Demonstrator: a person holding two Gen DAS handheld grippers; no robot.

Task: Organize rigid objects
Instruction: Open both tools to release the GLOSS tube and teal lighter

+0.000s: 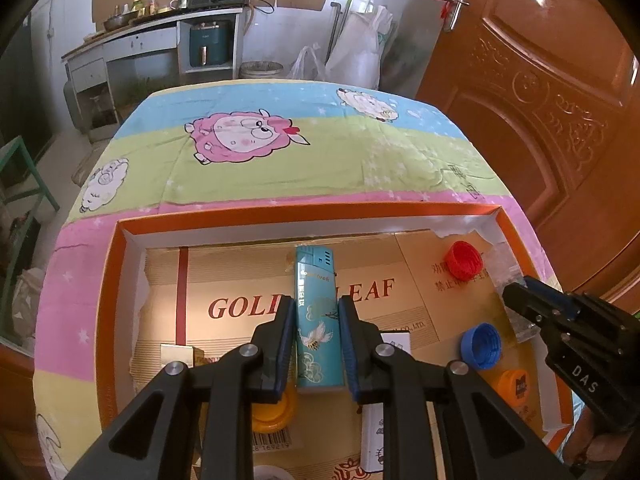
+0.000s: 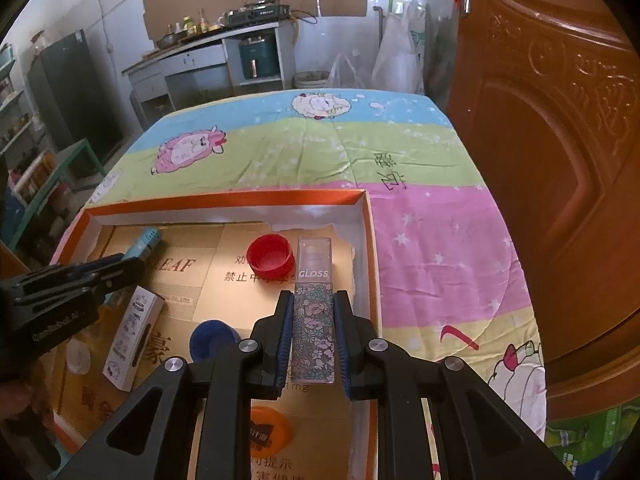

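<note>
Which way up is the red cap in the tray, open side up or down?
Open side up. In the right wrist view the red cap shows its hollow inside and rim, and it rests on the cardboard liner of the orange tray.

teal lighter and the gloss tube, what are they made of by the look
Teal lighter: looks like hard plastic, smooth with a slight sheen; a printed bird and cloud pattern wraps the body, and the top has moulded slots.

Gloss tube: likely clear rigid plastic, possibly glass; the upper part is see-through with white lettering, the lower part carries a floral print.

Each sits between the pads of a tool.
</note>
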